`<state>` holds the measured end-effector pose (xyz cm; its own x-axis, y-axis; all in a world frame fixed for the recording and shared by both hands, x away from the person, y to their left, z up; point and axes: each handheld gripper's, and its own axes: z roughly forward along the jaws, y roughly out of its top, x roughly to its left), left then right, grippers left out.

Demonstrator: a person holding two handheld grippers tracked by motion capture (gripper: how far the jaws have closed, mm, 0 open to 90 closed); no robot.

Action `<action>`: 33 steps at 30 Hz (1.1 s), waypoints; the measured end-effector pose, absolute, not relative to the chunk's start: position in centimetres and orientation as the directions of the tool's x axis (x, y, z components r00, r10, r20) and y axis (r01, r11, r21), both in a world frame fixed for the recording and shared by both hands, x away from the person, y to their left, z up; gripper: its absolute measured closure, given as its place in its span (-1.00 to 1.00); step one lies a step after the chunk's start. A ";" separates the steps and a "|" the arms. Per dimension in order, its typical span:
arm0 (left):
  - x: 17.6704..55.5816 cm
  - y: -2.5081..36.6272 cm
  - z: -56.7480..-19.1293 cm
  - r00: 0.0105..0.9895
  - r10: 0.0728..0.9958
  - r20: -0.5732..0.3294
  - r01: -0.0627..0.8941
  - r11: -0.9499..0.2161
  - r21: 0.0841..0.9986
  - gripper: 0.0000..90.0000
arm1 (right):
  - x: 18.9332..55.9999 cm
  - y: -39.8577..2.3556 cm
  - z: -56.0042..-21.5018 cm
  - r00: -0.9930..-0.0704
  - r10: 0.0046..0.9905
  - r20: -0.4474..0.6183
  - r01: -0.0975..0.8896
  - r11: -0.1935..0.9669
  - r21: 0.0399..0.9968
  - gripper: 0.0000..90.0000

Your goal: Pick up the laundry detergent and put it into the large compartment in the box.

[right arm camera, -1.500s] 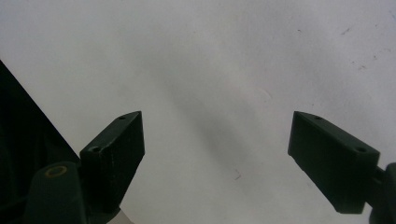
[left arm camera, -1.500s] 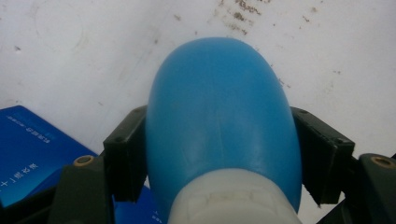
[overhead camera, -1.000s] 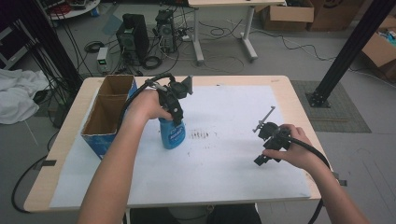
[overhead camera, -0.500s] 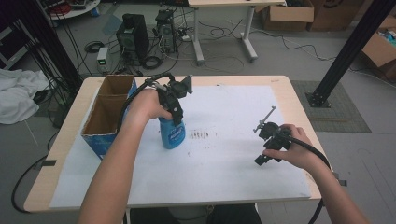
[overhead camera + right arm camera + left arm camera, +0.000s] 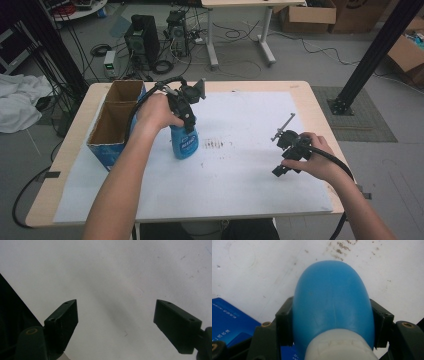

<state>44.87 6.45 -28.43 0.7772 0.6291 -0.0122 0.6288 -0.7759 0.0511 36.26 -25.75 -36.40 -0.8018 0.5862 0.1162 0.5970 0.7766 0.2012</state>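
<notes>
The left hand-held gripper (image 5: 187, 117) clamps the upright blue bottle (image 5: 184, 141) from above, beside the cardboard box (image 5: 116, 125) near the surface's left edge (right hand-held gripper (image 5: 286, 155) wide, empty, well apart).

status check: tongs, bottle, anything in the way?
Left tongs shut on blue bottle, upright on the white sheet. Right tongs open, empty, over bare sheet. Cardboard box close beside the bottle.
</notes>
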 end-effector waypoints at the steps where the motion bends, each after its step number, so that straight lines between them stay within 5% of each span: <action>1: 44.8 6.4 -28.3 0.778 0.628 -0.011 0.628 -0.776 0.052 -0.17 | 36.3 -25.8 -36.3 -0.803 0.585 0.115 0.596 0.777 0.204 -0.56; 22: 43.8 7.9 -17.6 0.682 0.731 0.018 0.726 -0.680 0.104 -0.16 | 36.1 -25.7 -35.1 -0.806 0.583 0.105 0.591 0.776 0.222 -0.56; 33: 42.7 12.8 -11.9 0.499 0.866 0.027 0.854 -0.496 0.155 -0.16 | 36.2 -25.7 -34.8 -0.809 0.581 0.094 0.585 0.777 0.231 -0.55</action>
